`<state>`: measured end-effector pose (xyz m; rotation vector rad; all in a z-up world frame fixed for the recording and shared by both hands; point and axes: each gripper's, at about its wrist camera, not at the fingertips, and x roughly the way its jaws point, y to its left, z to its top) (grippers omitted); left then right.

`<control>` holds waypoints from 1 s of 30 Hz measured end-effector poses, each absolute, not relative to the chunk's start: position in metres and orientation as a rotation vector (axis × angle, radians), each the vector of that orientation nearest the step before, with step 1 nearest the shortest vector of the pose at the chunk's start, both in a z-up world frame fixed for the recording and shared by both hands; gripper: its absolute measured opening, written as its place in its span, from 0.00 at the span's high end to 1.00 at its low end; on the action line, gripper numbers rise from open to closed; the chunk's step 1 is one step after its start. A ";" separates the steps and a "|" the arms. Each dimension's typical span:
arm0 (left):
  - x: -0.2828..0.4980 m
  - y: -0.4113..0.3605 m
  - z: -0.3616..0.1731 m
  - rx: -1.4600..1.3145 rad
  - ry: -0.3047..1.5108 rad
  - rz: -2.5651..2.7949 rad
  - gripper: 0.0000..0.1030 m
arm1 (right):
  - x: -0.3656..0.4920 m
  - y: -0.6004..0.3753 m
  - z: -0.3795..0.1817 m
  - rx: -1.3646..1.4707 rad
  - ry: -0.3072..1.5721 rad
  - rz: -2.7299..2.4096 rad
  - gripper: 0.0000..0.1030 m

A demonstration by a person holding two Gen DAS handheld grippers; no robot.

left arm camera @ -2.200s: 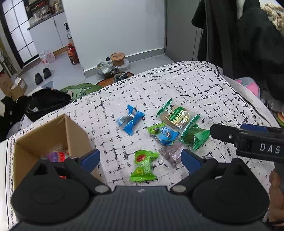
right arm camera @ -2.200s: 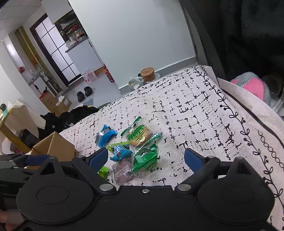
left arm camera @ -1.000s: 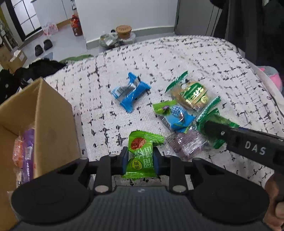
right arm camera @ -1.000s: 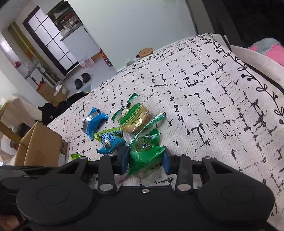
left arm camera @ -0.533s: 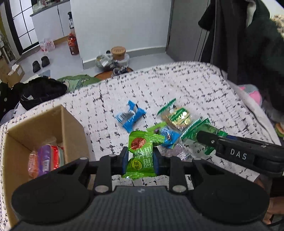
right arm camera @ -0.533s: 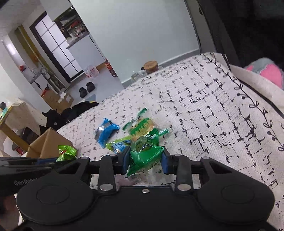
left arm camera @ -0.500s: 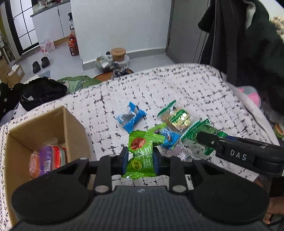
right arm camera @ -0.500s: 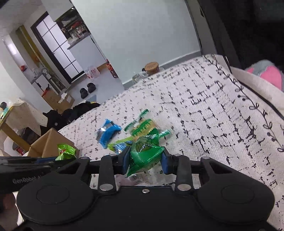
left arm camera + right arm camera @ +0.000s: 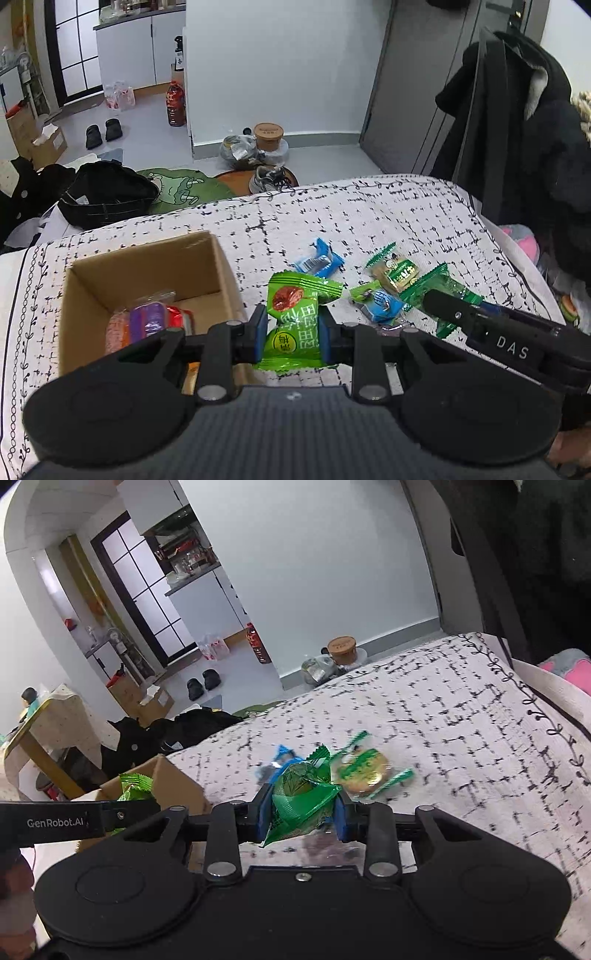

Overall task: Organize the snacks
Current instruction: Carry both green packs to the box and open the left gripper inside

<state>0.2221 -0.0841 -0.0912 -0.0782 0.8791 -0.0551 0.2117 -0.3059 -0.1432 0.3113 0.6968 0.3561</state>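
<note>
Tabletop [image 9: 399, 206] under a white cloth with black dashes and a vine border, in a room with a grey floor, white wall, dark door and a black coat hanging at right. A cardboard box [image 9: 221, 266] stands open at its left side, holding a few wrapped snacks [image 9: 147, 319] whose print cannot be read. Right of the box lie a blue packet [image 9: 319, 260], a gold-and-green packet [image 9: 397, 271], a small blue-and-green packet [image 9: 380, 302] and a clear purplish wrapper, mostly hidden behind the gripper bodies.

Left hand-held gripper [image 9: 291, 334]: fingers closed on a light green snack packet [image 9: 293, 317], lifted just right of the box's near corner. Right hand-held gripper [image 9: 303, 812]: fingers closed on a dark green snack packet [image 9: 299, 797], lifted above the loose pile; the tabletop beneath is motion-blurred in the right wrist view, and packet outlines there are smeared.

The cloth's far and right edges curve down, with a pink-and-grey soft item [image 9: 565, 668] beyond the right edge. Bare cloth lies behind and right of the pile. Black bags, shoes and a lidded tub sit on the floor beyond the far edge.
</note>
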 end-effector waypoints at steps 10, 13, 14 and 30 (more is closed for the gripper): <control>0.201 -0.045 -0.088 -0.142 0.870 -0.029 0.74 | 0.201 -0.270 -0.126 0.330 0.702 0.398 0.68; 0.195 -0.034 -0.088 -0.158 0.869 -0.021 0.74 | 0.199 -0.260 -0.123 0.321 0.703 0.400 0.68; 0.193 -0.030 -0.088 -0.163 0.870 -0.020 0.74 | 0.198 -0.257 -0.123 0.318 0.703 0.400 0.68; 0.181 0.006 -0.095 -0.249 0.917 0.009 0.64 | 0.185 -0.212 -0.105 0.273 0.680 0.443 0.68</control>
